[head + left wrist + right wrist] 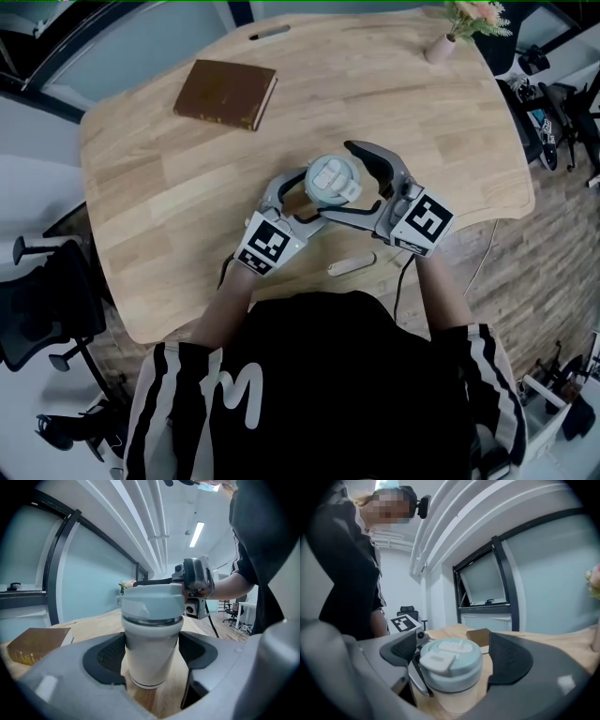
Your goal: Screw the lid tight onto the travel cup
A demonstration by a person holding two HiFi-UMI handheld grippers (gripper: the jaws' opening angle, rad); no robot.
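Travel cup is clamped in the left gripper; the right gripper stands released around the lid, seemingly mid-tightening. Next it must close and turn.

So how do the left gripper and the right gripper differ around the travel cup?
The left gripper is clamped low on the travel cup, on its cream body; the right gripper sits higher, around the pale blue lid. The left gripper's pads press the cup; the right gripper's jaws stand apart from the lid, gripping nothing. Both face the cup from opposite sides.
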